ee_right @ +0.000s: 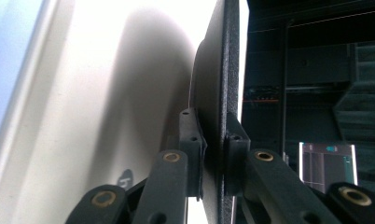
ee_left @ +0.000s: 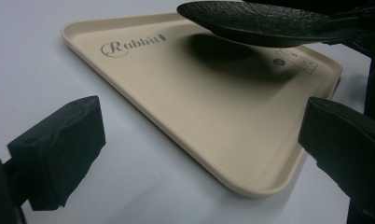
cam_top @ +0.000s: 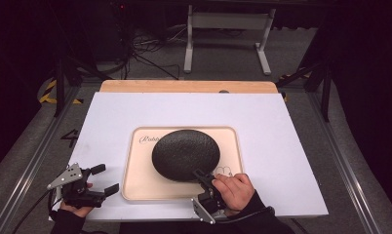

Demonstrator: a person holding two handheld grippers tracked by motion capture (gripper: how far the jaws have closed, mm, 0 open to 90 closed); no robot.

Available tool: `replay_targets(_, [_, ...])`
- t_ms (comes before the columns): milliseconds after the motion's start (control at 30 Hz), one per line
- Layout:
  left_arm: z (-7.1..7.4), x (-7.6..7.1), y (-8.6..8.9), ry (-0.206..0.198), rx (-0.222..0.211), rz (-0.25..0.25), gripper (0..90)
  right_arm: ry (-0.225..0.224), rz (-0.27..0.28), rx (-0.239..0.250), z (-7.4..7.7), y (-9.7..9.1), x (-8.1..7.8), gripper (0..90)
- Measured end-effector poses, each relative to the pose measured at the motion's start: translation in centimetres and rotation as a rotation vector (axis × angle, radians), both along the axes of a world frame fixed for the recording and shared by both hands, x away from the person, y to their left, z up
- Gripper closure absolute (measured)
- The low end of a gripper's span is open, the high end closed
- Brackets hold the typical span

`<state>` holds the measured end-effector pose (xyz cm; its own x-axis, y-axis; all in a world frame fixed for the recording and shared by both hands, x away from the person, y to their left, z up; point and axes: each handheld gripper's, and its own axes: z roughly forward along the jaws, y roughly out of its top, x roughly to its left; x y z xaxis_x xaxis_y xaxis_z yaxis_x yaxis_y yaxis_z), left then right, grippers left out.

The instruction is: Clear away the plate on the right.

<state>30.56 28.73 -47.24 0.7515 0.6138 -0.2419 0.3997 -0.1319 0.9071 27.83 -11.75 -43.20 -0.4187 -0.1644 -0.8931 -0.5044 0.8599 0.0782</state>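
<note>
Above the tray [cam_top: 135, 180], the right claw [cam_top: 204, 178] clamps the plate [cam_top: 185, 153] by its near rim, held level and clear. Left claw [cam_top: 102, 179] waits open beside the tray's left edge.

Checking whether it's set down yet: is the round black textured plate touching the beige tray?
Apart. The left gripper view shows the round black textured plate hanging above the beige tray, with a lit gap and its shadow beneath.

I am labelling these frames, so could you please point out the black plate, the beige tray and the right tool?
black plate [cam_top: 184, 152]: high view, middle of its top.
beige tray [ee_left: 209, 116]: left gripper view, bare floor.
right tool [ee_right: 214, 154]: right gripper view, between its fingertips, clamping the plate's rim.
</note>
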Motion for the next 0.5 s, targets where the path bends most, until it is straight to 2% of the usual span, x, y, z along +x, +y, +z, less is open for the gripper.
replay_targets(200, [0.0, 0.0, 0.0, 0.002, -0.002, 0.002, 1.3, 0.028, 0.001, -0.016, -0.7, 0.3, 0.3, 83.3])
replay_targets(500, [0.0, 0.0, 0.0, 0.003, -0.003, 0.003, 1.3, 0.043, -0.007, -0.04, -1.2, 0.3, 0.5, 83.1])
